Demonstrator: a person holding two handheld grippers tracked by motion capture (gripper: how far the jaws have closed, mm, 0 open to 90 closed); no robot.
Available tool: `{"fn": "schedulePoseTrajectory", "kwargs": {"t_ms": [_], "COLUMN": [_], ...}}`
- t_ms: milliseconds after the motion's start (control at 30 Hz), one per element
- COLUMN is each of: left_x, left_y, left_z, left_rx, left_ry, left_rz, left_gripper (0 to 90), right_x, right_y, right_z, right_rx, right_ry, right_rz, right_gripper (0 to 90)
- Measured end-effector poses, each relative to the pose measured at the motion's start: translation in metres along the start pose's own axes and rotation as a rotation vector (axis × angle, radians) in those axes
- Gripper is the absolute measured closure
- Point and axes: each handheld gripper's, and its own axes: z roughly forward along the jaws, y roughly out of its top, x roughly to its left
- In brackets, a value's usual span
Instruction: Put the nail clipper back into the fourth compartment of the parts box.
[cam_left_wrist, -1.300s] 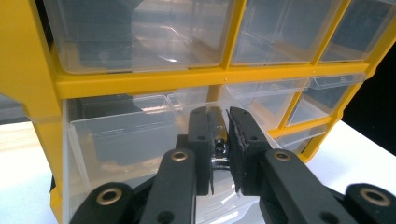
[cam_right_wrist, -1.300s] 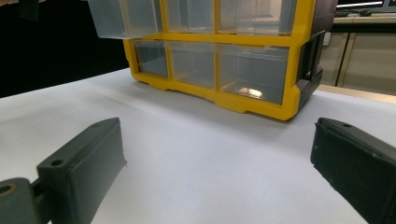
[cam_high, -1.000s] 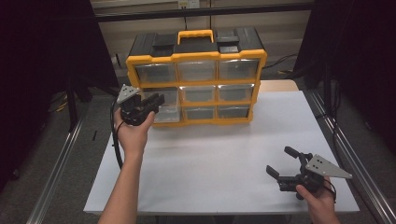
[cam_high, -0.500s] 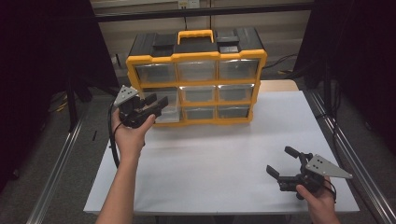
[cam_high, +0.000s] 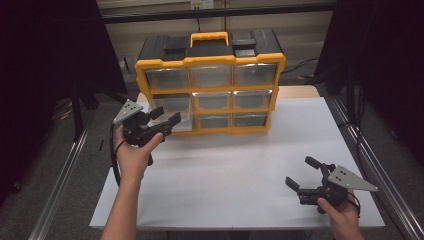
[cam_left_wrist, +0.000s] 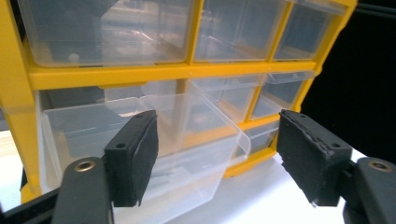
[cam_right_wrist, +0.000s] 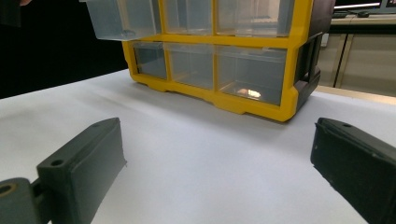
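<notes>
— Where is the drawer?

— The clear drawer (cam_left_wrist: 154, 154) juts out, partly open, from the left column of the yellow organizer (cam_high: 210, 62), straight ahead of the left gripper (cam_high: 164, 118), whose jaws are spread and empty.

— And the other hand?

— The right gripper (cam_high: 306, 173), also spread, rests well apart on the white table (cam_high: 240, 165). The left is nearer.

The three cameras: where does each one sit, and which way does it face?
High view: above the person's side, facing forward and down on the white table and yellow drawer organizer; forearms and both claws show.
Left gripper view: on the left claw, facing the pulled-out clear drawer; its open jaws show.
Right gripper view: on the right claw, low over the table; open jaws show.
All share the organizer.
</notes>
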Motion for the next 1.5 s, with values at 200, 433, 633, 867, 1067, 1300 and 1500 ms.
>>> {"fn": "schedulePoseTrajectory", "kwargs": {"t_ms": [200, 433, 633, 867, 1067, 1300, 1500], "left_x": [-0.004, -0.008, -0.008, -0.005, -0.002, 0.005, 0.014], "left_y": [-0.009, -0.02, -0.033, -0.054, -0.072, -0.092, -0.115], "left_z": [-0.011, -0.02, -0.028, -0.036, -0.042, -0.05, -0.061], "left_rx": [-0.02, -0.016, -0.023, -0.031, -0.024, -0.025, -0.015], "left_ry": [-0.02, -0.041, -0.046, -0.058, -0.062, -0.07, -0.058], "left_rz": [0.006, -0.006, 0.008, 0.005, 0.016, 0.017, -0.001], "left_gripper": [22.8, 18.6, 15.1, 10.7, 7.5, 6.2, 6.3], "right_x": [0.001, 0.0, 0.0, 0.0, 0.0, 0.001, 0.0], "right_y": [-0.001, 0.0, 0.0, -0.001, 0.0, 0.0, 0.0], "right_z": [0.002, 0.001, 0.0, 0.001, 0.001, 0.001, 0.0], "right_rx": [0.005, 0.004, 0.007, 0.007, 0.006, 0.006, 0.004], "right_ry": [-0.004, -0.002, 0.003, 0.002, 0.002, 0.002, 0.003], "right_rz": [0.004, -0.001, -0.003, -0.002, -0.003, -0.003, 0.0], "right_gripper": [2.6, 2.6, 2.6, 2.5, 2.6, 2.6, 2.5]}}
